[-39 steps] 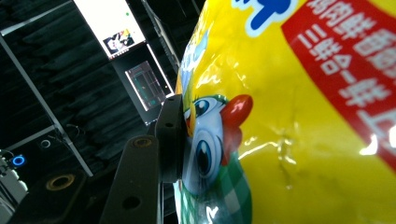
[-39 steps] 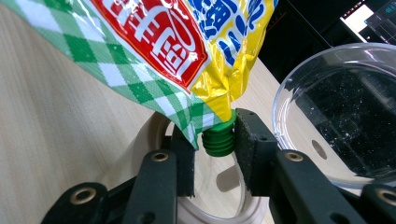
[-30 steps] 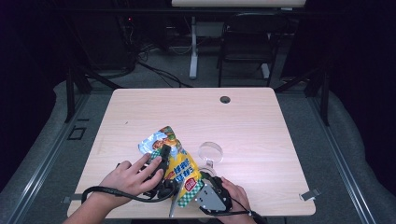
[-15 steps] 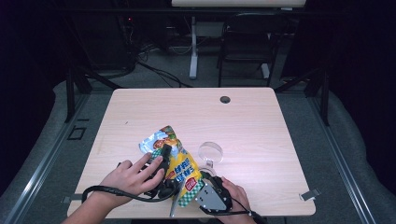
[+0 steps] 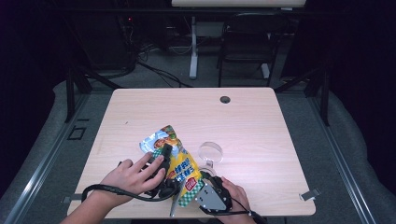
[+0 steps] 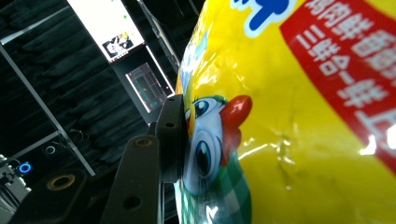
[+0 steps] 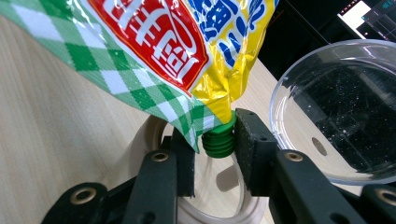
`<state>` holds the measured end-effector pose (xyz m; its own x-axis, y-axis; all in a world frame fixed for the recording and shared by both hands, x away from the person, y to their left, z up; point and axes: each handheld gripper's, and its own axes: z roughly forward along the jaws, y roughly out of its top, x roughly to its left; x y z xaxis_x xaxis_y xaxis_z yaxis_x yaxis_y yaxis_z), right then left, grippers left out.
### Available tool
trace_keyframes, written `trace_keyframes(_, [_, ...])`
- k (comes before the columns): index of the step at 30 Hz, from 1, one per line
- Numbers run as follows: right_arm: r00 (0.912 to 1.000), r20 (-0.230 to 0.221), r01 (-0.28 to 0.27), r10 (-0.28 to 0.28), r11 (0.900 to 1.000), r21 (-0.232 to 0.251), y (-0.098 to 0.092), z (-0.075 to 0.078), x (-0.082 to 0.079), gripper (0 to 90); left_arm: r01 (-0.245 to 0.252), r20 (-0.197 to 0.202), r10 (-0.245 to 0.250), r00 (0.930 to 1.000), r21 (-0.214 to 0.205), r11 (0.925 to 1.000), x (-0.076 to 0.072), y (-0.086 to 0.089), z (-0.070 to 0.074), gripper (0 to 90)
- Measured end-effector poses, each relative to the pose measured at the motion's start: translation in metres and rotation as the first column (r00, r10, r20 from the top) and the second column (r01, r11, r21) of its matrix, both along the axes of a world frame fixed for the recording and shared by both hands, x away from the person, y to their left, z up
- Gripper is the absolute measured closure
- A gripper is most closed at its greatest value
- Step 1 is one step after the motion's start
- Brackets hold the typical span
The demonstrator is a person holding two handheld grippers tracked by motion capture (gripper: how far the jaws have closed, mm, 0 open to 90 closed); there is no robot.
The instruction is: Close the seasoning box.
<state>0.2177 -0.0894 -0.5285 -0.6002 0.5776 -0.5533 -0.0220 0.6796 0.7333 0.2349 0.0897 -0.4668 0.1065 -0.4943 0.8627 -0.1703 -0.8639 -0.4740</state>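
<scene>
Pouch (image 5: 180,163), yellow with a green-checked lower end and a red label, is lying near the front edge of the wooden table (image 5: 261,126), between the two hands. Its long axis is running diagonally in the high view, with the crinkled silvery end pointing away towards the far left and the spout end pointing back towards the person. In the right gripper view the green screw cap (image 7: 219,139) at that spout end is pointing down between the jaws.

Left gripper (image 5: 163,161) is pressing one black pad against the pouch's printed side; the other jaw is hidden behind the bag, so it appears to be clamping the body.

Right gripper (image 7: 215,144) is sitting narrowed on the green cap, both pads touching it.

Beside the pouch a clear round dish (image 5: 210,151) is resting on the table, just to its right.
</scene>
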Motion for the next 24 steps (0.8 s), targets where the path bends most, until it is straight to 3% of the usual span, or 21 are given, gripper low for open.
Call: trace_keyframes(24, [1.0, 0.005, 0.002, -0.002, 0.9995, 0.031, -0.0016, 0.0009, -0.0001, 69.9, 0.018, 0.011, -0.018, 0.9998, 0.039, 0.9991, 0.0, -0.006, 0.007, 64.0])
